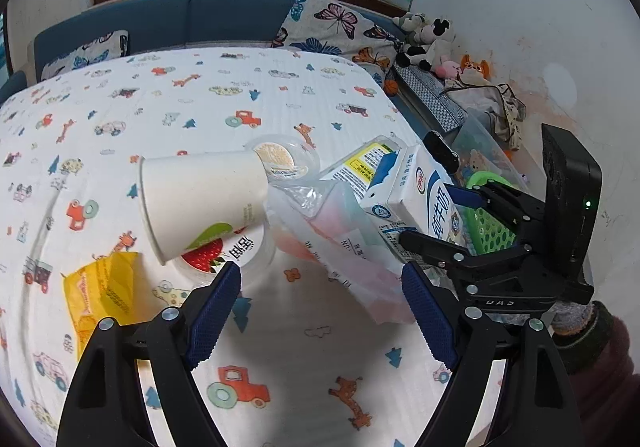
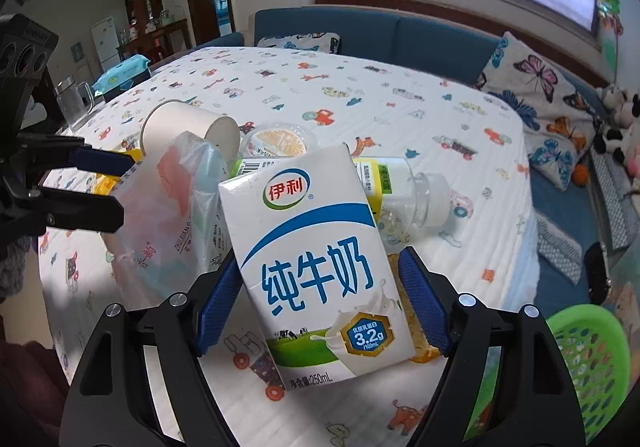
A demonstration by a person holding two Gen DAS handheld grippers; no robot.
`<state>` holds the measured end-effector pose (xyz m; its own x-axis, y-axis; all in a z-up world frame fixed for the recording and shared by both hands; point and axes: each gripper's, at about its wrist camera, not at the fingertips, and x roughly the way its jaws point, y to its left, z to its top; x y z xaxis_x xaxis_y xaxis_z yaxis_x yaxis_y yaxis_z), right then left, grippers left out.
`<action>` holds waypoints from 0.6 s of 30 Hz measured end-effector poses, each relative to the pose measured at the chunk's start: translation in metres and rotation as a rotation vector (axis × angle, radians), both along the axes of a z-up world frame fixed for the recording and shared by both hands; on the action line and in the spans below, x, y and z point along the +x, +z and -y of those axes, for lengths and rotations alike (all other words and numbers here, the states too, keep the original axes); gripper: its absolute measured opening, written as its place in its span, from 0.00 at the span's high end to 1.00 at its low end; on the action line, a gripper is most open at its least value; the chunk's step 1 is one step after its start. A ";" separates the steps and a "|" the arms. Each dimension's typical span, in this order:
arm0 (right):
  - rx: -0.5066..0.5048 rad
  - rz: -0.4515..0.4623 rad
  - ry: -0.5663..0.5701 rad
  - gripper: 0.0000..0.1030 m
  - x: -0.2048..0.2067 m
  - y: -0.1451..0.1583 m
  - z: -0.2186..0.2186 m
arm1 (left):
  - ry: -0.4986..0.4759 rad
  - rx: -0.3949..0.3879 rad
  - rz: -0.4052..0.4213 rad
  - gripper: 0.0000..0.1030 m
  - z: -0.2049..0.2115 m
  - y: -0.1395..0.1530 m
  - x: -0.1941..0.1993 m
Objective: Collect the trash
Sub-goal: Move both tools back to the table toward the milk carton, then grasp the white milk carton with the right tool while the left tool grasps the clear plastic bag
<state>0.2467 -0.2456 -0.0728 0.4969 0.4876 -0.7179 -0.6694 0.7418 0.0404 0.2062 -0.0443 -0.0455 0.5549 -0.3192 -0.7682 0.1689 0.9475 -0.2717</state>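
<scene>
Trash lies heaped on the cartoon-print tablecloth (image 1: 304, 95). My right gripper (image 2: 316, 267) is shut on a white-and-blue milk carton (image 2: 316, 271), which it holds tilted above the cloth; the carton (image 1: 424, 203) and that gripper (image 1: 430, 217) also show in the left wrist view. My left gripper (image 1: 320, 279) stands open over bare cloth, its right pad beside a crumpled plastic bag (image 1: 344, 239). Just ahead of it a white paper cup (image 1: 200, 199) lies on its side over a strawberry-printed lid (image 1: 228, 251). A clear lidded cup (image 2: 280, 141) and a yellow-label bottle (image 2: 404, 183) lie behind the carton.
A yellow wrapper (image 1: 104, 287) lies left of my left gripper. A green basket (image 2: 588, 363) stands below the table's right edge, near a clear bin (image 1: 480, 143) and plush toys (image 1: 428, 39). A glass mug (image 2: 74, 103) and a wipes pack (image 2: 120, 73) sit at the far left.
</scene>
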 end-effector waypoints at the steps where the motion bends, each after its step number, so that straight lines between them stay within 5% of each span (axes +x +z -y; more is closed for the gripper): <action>1: -0.001 0.003 -0.003 0.28 -0.001 -0.001 -0.001 | 0.003 -0.003 -0.006 0.23 0.001 -0.002 0.001; 18: 0.140 0.054 -0.118 0.31 -0.034 0.029 0.036 | 0.032 -0.137 -0.126 0.29 0.013 -0.040 0.028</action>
<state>0.2128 -0.2812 -0.0442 0.5926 0.5168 -0.6178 -0.5819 0.8050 0.1153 0.2346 -0.0576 -0.0854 0.4687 -0.4095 -0.7827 0.0955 0.9044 -0.4159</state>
